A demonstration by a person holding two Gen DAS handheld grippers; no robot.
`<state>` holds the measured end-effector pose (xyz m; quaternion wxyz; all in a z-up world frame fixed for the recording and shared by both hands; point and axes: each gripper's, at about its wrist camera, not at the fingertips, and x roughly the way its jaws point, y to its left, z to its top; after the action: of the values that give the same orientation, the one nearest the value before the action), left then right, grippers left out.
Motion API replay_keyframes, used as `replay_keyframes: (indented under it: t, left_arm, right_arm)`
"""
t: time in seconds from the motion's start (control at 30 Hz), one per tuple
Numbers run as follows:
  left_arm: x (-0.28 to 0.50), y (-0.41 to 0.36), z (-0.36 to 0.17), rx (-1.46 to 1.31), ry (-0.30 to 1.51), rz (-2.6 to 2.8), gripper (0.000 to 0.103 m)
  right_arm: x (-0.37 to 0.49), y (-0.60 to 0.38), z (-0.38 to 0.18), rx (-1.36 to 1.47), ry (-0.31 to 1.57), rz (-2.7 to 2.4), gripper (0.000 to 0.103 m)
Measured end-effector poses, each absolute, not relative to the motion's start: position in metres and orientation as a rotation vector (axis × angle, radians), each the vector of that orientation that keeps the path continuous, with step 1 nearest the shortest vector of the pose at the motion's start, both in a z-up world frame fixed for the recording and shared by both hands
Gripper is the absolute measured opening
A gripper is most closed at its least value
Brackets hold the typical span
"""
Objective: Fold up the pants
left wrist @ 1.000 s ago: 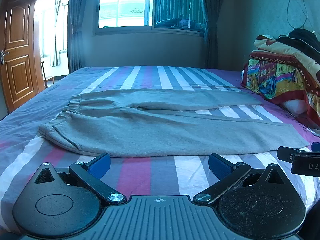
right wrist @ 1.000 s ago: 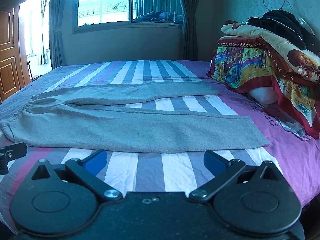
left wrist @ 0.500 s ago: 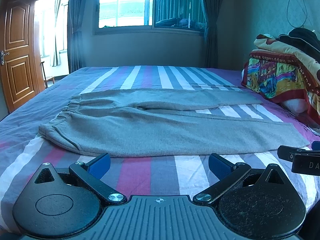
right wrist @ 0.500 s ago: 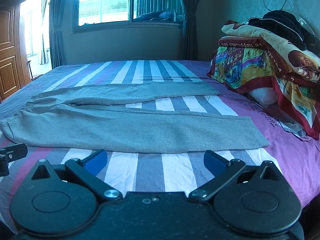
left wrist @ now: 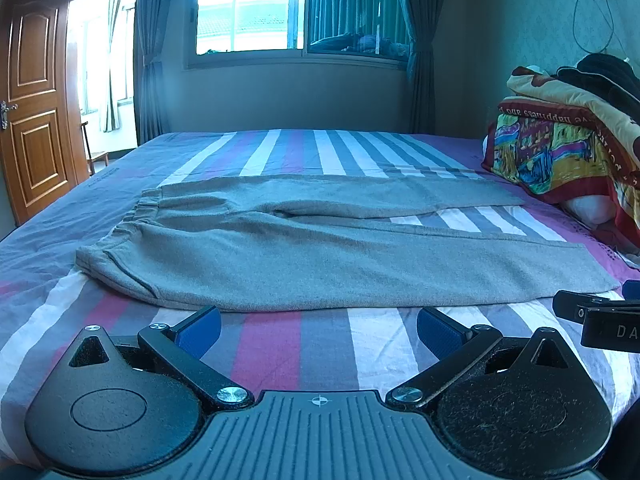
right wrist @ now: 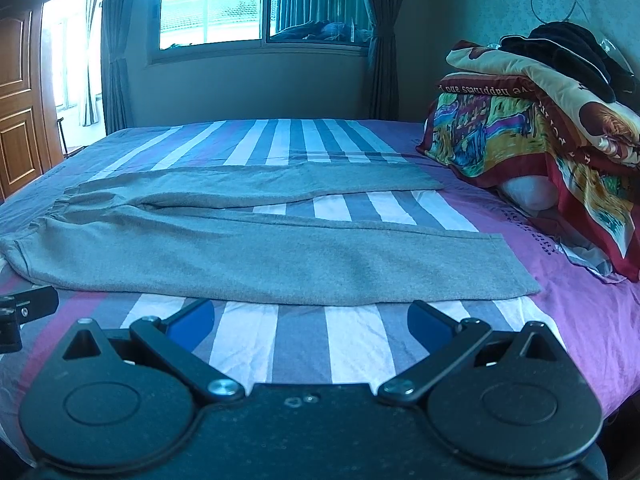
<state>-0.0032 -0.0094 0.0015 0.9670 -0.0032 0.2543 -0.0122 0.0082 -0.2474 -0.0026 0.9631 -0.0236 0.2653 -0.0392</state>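
Grey sweatpants (left wrist: 320,256) lie flat on the striped bed, waistband to the left, both legs stretched to the right and slightly apart. They also show in the right wrist view (right wrist: 256,252). My left gripper (left wrist: 319,328) is open and empty, just in front of the near leg's edge, towards the waist end. My right gripper (right wrist: 310,322) is open and empty, in front of the near leg, towards the cuff end. The right gripper's tip shows at the right edge of the left wrist view (left wrist: 600,314).
The bed (left wrist: 328,336) has a purple, white and grey striped sheet. A pile of colourful blankets and dark clothes (right wrist: 540,120) sits at the right, over a white pillow (right wrist: 528,194). A wooden door (left wrist: 32,96) stands at the left, a window (left wrist: 296,8) behind.
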Motion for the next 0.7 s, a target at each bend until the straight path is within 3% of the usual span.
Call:
replay_keyframes:
  t: [0.7]
  left_arm:
    - [0.012,0.003,-0.008,-0.03,0.573,-0.015,0.103]
  right_arm:
    - [0.013,-0.245,-0.008,-0.078,0.569,-0.004,0.103]
